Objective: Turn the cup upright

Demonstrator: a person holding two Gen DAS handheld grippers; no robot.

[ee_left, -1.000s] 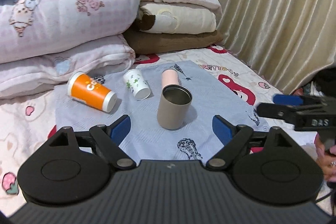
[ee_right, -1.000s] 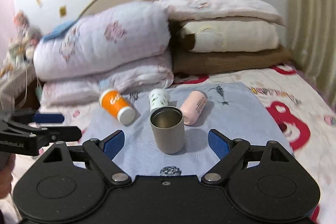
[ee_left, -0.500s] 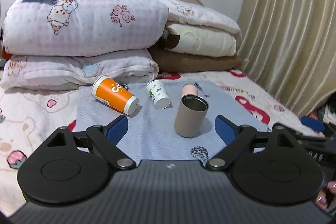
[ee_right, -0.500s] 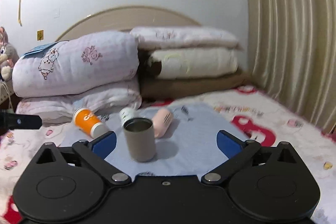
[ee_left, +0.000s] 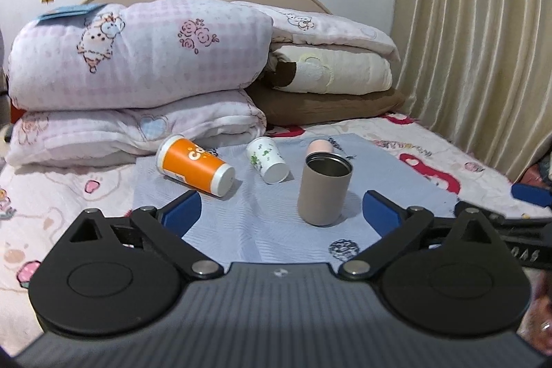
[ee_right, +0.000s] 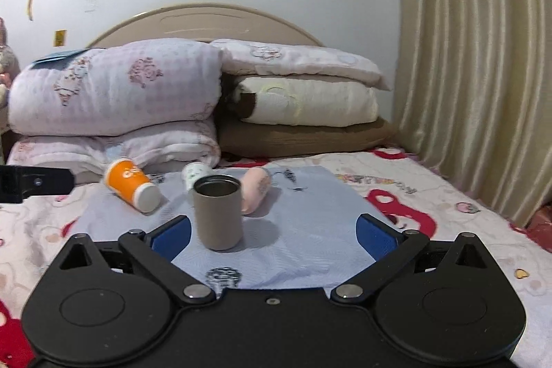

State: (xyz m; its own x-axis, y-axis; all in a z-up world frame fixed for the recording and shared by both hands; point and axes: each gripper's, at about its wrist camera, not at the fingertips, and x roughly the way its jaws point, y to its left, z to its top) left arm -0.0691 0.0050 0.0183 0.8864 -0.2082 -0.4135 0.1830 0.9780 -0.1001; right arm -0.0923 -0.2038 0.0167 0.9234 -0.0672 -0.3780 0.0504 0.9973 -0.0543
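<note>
Tall taupe metal cup point(ee_left: 324, 190) upright on pale blue cloth point(ee_left: 276, 230) on bed, orange paper cup point(ee_left: 195, 165) lying sideways nearby, left gripper point(ee_left: 281, 211) and right gripper point(ee_right: 272, 235) jaws wide apart, empty.

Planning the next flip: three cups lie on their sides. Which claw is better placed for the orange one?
Left, probably. The orange cup lies just ahead of the open left claw; the right claw faces the upright tan cup.

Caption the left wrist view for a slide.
Open left gripper faces an upright taupe cup and toppled orange cup and white cup on a bed.
</note>
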